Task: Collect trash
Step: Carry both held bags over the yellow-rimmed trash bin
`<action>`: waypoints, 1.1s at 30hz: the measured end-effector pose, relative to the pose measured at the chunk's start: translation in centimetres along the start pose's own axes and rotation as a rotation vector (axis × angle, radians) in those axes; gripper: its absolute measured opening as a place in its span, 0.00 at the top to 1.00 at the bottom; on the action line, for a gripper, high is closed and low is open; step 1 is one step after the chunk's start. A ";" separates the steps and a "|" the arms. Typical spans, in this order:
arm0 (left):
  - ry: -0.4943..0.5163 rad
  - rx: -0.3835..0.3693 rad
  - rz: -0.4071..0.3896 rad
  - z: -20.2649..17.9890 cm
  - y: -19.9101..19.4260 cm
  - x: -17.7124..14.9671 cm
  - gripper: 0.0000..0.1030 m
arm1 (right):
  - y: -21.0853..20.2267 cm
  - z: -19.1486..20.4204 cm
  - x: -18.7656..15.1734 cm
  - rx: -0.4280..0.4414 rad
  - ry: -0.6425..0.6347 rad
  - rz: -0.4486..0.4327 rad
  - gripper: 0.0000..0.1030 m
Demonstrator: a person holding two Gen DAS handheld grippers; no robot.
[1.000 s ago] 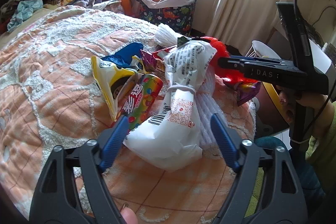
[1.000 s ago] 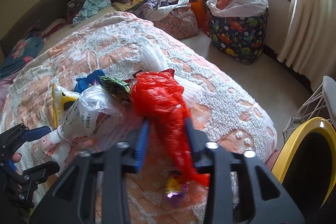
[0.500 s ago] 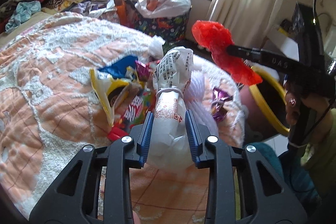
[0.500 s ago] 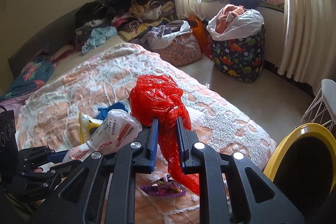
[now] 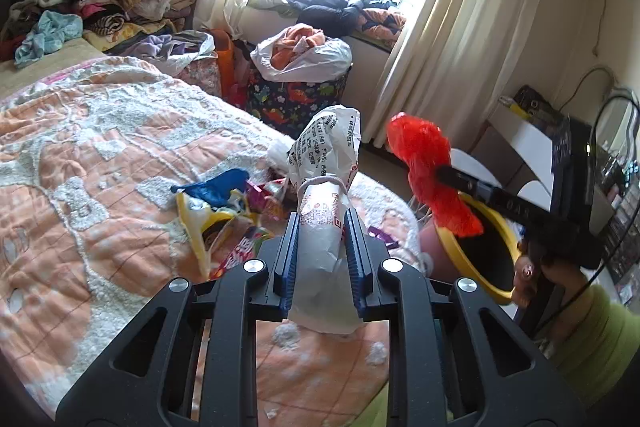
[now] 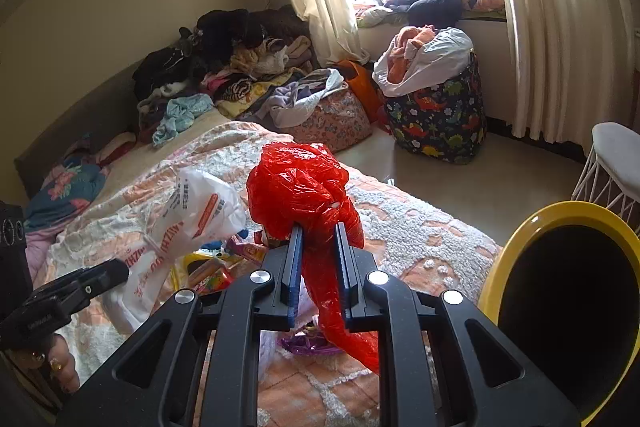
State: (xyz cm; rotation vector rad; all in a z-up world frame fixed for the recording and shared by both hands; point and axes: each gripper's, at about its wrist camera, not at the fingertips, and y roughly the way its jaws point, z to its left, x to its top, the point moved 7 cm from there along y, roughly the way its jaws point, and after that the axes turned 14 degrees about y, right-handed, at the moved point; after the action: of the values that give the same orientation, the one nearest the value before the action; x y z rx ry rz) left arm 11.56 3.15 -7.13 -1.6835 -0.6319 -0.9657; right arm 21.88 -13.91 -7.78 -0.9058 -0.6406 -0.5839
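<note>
Left wrist view: the left hand-held gripper [image 5: 321, 239] sits at 6 o'clock, and its jaws are closing, blue pads pressed against both sides of a white plastic bag [image 5: 326, 187] printed with text and tied at the neck with a thin band. That bag stands up between the pads, its puffed top toward 12 o'clock, lifted clear of the bed [image 5: 100, 155] with its peach and white quilt. At 9 o'clock from the bag, a heap of snack wrappers [image 5: 228, 211] lies on the quilt, yellow, blue and purple pieces touching one another. At 3 o'clock the right hand-held gripper [image 5: 444, 173] reaches in, pinching a crumpled red plastic bag [image 5: 428, 167] over a yellow-rimmed bin [image 5: 480, 239]. A hand [image 5: 528, 275] with painted nails grips its handle, and a green sleeve [image 5: 592, 327] shows below.

Right wrist view: the right hand-held gripper [image 6: 318, 259] is squeezed on the red plastic bag [image 6: 296, 187], whose bunched head rises above the pads while a tail hangs down toward 6 o'clock. The white plastic bag [image 6: 192, 215] is at 9 o'clock, held aloft by the left hand-held gripper [image 6: 116, 273]. The yellow-rimmed bin [image 6: 496, 267] opens at 4 o'clock, just beside the bed's [image 6: 400, 219] corner. A dinosaur-print hamper [image 6: 440, 119] stuffed with laundry stands at 1 o'clock near the curtain [image 6: 560, 27], and a clothes pile [image 6: 224, 67] fills the head of the bed at 11 o'clock.
</note>
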 end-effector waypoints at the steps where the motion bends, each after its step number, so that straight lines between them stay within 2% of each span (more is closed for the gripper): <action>1: 0.003 -0.001 -0.003 -0.1 0.0 0.2 0.84 | -0.4 -0.2 0.0 0.001 0.006 -0.007 0.86; 20: 0.105 -0.050 -0.011 -6.4 2.1 2.3 0.84 | -7.0 -5.5 0.0 -0.039 0.101 -0.132 0.86; 33: 0.168 -0.096 0.014 -10.3 4.2 2.2 0.84 | -9.2 -8.4 1.3 -0.083 0.138 -0.204 0.86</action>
State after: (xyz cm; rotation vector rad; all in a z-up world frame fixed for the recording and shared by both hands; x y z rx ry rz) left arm 13.10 -8.07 -6.13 -1.6667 -0.4676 -1.1293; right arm 18.51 -25.85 -5.90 -0.8748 -0.5907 -0.8540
